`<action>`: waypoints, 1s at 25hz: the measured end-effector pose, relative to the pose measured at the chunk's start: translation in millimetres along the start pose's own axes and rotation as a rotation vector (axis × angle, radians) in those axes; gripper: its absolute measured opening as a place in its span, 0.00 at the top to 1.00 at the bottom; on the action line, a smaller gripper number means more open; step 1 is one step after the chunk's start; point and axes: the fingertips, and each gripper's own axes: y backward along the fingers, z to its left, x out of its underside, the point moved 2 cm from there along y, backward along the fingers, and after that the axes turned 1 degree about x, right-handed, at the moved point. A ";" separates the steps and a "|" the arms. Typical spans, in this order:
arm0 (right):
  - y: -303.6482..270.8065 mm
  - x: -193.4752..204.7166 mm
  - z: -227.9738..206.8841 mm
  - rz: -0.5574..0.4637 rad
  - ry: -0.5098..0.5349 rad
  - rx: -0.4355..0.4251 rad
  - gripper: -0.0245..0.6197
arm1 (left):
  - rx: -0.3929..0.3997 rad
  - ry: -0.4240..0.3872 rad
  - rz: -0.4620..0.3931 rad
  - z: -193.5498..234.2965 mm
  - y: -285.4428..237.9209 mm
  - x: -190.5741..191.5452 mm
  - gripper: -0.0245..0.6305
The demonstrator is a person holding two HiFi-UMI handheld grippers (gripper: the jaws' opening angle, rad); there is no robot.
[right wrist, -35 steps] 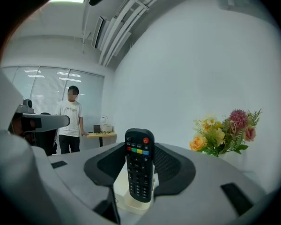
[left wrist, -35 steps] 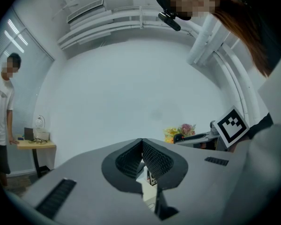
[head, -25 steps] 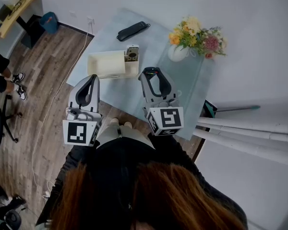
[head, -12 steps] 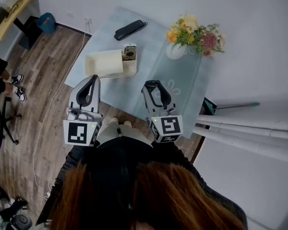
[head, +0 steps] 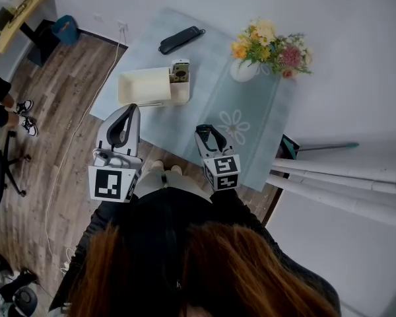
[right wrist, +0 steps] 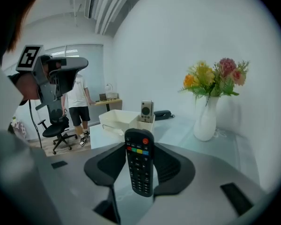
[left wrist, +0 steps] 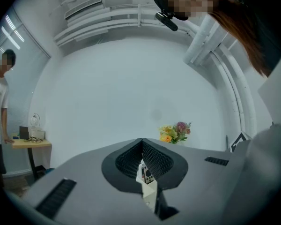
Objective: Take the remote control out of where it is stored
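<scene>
A black remote control [right wrist: 139, 165] with coloured buttons stands upright between the jaws of my right gripper [right wrist: 139, 153], which is shut on it. In the head view that gripper [head: 208, 136] hangs over the near edge of the pale blue table [head: 257, 150]. The white storage box [head: 145, 86] lies further back on the table, with a small grey remote [head: 179, 71] upright in its end compartment. The same box [right wrist: 117, 118] and grey remote [right wrist: 146, 110] show beyond the held remote. My left gripper [head: 123, 132] is shut and empty, off the table's near left corner; its closed jaws point at the box [left wrist: 148, 193].
A white vase of flowers [head: 245, 69] stands at the table's far right. A black case [head: 180, 39] lies at the far edge. A person [right wrist: 77, 102], an office chair [right wrist: 54, 125] and a desk [left wrist: 30, 144] are off to the left on the wooden floor [head: 59, 144].
My right gripper has drawn back from the box toward the table's near edge with the black remote in it. The left gripper has barely moved.
</scene>
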 end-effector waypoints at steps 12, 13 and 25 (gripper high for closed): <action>-36.9 12.9 -14.3 0.056 -0.022 -0.045 0.67 | -0.016 -0.007 -0.007 3.8 -0.5 -1.1 0.95; -40.0 12.8 -15.5 0.058 -0.023 -0.047 0.67 | -0.022 -0.004 -0.005 5.2 -0.2 -1.0 0.95; -83.4 27.0 -35.2 0.118 -0.052 -0.076 0.84 | -0.043 -0.004 0.013 10.3 -0.1 0.8 0.95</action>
